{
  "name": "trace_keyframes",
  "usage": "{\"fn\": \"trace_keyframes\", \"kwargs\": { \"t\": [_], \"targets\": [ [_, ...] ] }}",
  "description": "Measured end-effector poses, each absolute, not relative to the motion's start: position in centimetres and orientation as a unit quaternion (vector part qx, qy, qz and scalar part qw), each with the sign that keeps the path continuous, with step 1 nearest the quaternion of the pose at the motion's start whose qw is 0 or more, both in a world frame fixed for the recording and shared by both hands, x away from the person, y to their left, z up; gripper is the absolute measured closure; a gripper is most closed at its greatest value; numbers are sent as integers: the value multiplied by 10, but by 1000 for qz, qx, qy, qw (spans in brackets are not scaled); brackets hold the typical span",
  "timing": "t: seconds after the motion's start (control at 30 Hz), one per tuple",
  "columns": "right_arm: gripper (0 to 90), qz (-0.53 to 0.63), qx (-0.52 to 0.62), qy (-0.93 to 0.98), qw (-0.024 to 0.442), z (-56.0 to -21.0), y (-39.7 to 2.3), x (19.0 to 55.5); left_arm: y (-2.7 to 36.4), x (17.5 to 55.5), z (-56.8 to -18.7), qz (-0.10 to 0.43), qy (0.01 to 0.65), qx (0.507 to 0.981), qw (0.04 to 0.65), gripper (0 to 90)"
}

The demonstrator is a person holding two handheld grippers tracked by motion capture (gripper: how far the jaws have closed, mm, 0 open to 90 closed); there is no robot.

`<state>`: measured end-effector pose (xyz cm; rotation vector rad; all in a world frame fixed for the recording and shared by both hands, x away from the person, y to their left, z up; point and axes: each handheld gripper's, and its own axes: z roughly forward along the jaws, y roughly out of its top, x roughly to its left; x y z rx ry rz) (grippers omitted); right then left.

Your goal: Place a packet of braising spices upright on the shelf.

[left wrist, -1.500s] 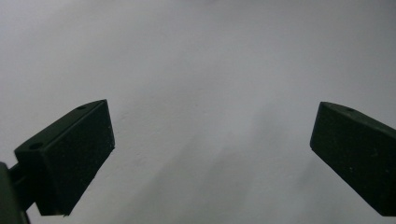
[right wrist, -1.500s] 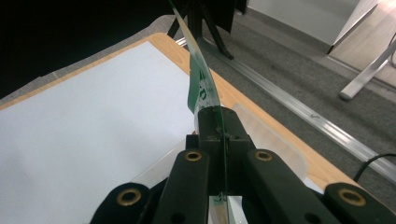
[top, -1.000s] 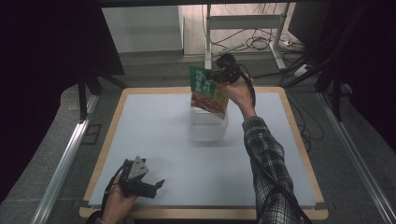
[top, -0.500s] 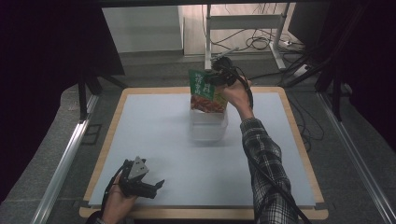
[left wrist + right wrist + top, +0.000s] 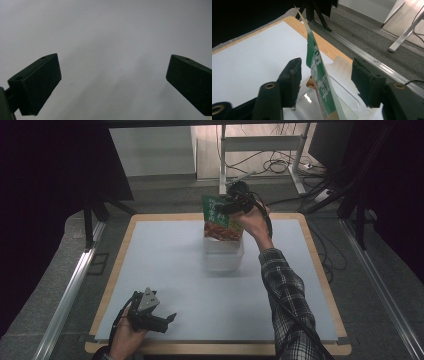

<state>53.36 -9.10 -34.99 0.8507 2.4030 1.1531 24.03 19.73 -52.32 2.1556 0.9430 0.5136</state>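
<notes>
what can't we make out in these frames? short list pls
- Snack packet print: too small in the high view; edge-on and cut off by the bottom edge in the right gripper view.
- Clear container contents: the packet and glare hide its inside.
- Right gripper: jaws stand apart around the packet, but whether a pad touches it cannot be told.
- Left gripper: open over the bare mat; nothing else to place it.

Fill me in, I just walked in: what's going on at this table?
A person works with a hand-held gripper in each hand. The right hand-held gripper is open, its jaws either side of a green snack packet standing in a clear plastic container. The left hand-held gripper rests open near the table's front edge.
</notes>
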Motion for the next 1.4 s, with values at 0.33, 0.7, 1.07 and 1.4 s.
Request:
{"fn": "trace_keyframes", "kwargs": {
  "t": [0.33, 0.7, 1.07, 1.4],
  "targets": [
    [247, 406, 286, 849, 181, -346, -93, 527, 198, 240, -523, 184, 365, 834, 370, 0],
    [114, 418, 281, 845, 181, -342, -99, 521, 200, 242, -524, 167, 379, 828, 378, 0],
    [52, 425, 290, 840, 170, -340, -113, 514, 199, 242, -526, 171, 377, 832, 370, 0],
    [20, 444, 284, 832, 174, -338, -125, 501, 197, 242, -527, 167, 372, 838, 362, 0]
  ]
}}
